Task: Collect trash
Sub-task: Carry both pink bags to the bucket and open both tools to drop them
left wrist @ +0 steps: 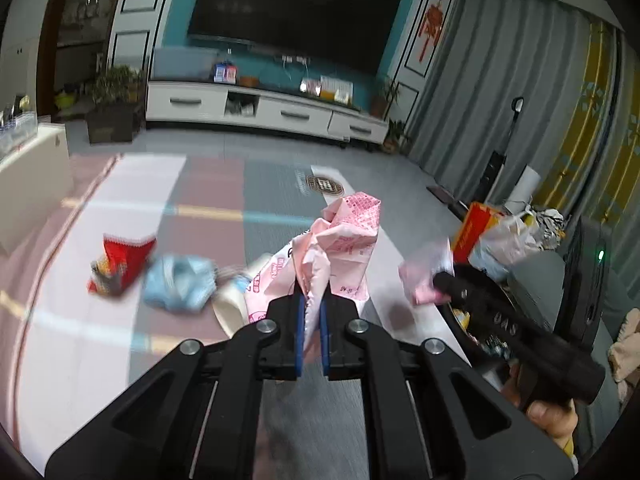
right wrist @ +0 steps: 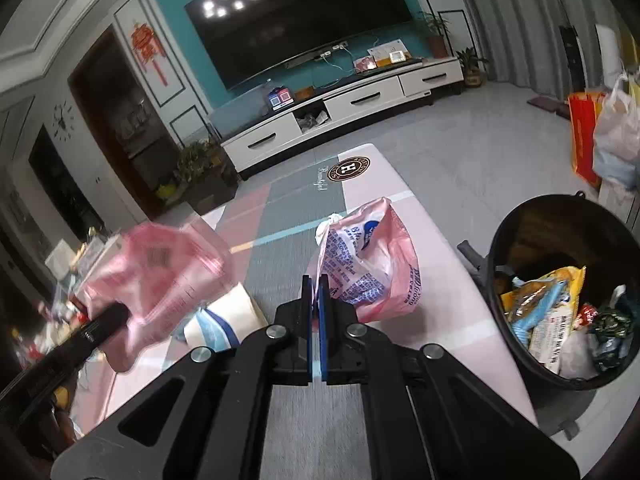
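In the left wrist view my left gripper [left wrist: 313, 300] is shut on a crumpled pink patterned wrapper [left wrist: 344, 236], held up above the patterned table top [left wrist: 216, 184]. My right gripper [right wrist: 316, 284] is shut on a pink plastic bag with blue print [right wrist: 372, 268]. A black trash bin [right wrist: 496, 248] stands to its right, holding several wrappers. On the table lie a red wrapper [left wrist: 124, 260], a crumpled blue piece [left wrist: 176, 284] and a white paper item [right wrist: 228, 316]. The right gripper [left wrist: 438, 280] also shows blurred at the right of the left wrist view.
A white TV cabinet [left wrist: 260, 108] and potted plants [left wrist: 112, 96] line the far wall. A red box [right wrist: 582, 136] and plastic bags [right wrist: 616, 132] stand beyond the bin. A person's hand [left wrist: 552, 416] grips the right tool's handle.
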A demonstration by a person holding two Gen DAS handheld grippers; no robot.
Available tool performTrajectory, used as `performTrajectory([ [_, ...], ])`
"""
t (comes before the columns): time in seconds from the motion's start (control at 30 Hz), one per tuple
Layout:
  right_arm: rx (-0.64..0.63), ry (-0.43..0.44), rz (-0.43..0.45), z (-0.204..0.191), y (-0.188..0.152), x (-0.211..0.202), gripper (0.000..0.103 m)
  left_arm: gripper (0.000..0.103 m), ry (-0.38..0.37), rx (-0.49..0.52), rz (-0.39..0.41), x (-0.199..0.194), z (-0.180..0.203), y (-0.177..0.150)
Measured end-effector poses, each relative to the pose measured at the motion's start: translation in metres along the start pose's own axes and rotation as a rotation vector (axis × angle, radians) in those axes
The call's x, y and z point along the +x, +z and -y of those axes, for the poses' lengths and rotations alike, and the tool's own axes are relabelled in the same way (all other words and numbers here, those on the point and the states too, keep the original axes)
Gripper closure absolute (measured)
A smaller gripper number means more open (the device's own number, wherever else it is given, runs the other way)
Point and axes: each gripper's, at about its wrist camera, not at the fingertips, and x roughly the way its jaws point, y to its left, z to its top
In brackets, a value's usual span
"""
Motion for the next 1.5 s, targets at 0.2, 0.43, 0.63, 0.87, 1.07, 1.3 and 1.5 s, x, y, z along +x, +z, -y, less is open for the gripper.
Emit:
performTrajectory([
  [0.2, -0.053, -0.059, 0.011, 0.003, -0.008, -0.02, 0.1, 0.095, -0.026, 0.016, -0.075, 0.008, 0.011, -0.025],
  [0.43, -0.07, -0.1, 0.008, 0.017, -0.016, -0.036, 0.1, 0.095, -0.05, 0.043, -0.102, 0.016, 0.022, -0.03],
  [0.63, -0.066, -0.105, 0.019, 0.027, -0.015, -0.046, 0.1, 0.094, -0.069, 0.08, -0.095, 0.015, 0.045, -0.033],
  [0.87, -0.026, -0.118, 0.049, 0.046, -0.009, -0.063, 0.1, 0.094, -0.079, 0.117, -0.091, 0.015, 0.069, -0.03],
  [1.07, 0.007, -0.126, 0.069, 0.063, -0.005, -0.076, 0.1, 0.094, -0.09, 0.147, -0.091, 0.018, 0.091, -0.028],
  [1.3, 0.041, -0.133, 0.093, 0.081, -0.002, -0.089, 0.1, 0.093, -0.102, 0.186, -0.096, 0.022, 0.117, -0.027],
  [1.5, 0.082, -0.152, 0.116, 0.1, 0.001, -0.101, 0.1, 0.093, -0.115, 0.227, -0.099, 0.027, 0.142, -0.027],
])
